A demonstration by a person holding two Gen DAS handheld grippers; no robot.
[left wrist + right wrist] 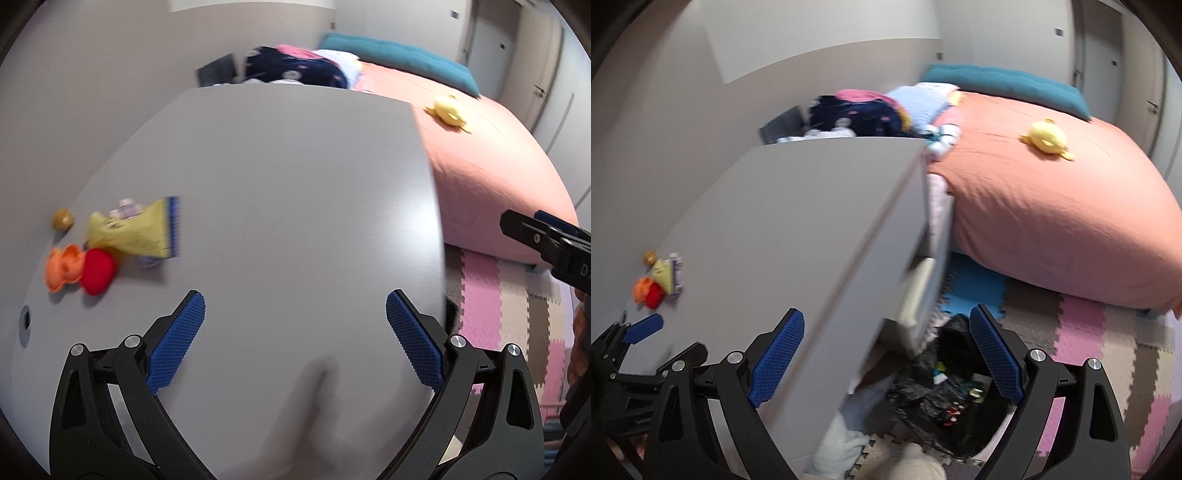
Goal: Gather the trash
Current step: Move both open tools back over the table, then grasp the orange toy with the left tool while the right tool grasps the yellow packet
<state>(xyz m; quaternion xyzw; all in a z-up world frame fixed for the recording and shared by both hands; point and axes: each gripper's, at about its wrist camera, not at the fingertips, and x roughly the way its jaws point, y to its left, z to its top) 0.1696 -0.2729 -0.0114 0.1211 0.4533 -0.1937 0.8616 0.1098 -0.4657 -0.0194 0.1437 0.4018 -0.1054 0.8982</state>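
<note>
A yellow snack wrapper lies on the grey desk at the left, beside a red toy, an orange toy and a small brown ball. My left gripper is open and empty above the desk's near middle. My right gripper is open and empty over the desk's right edge, above a black trash bag with scraps on the floor. The wrapper also shows far left in the right wrist view. The right gripper shows at the right edge of the left wrist view.
A bed with a salmon cover stands right of the desk, with a yellow plush and a pile of clothes. Coloured foam mats cover the floor. White fabric lies under the desk edge.
</note>
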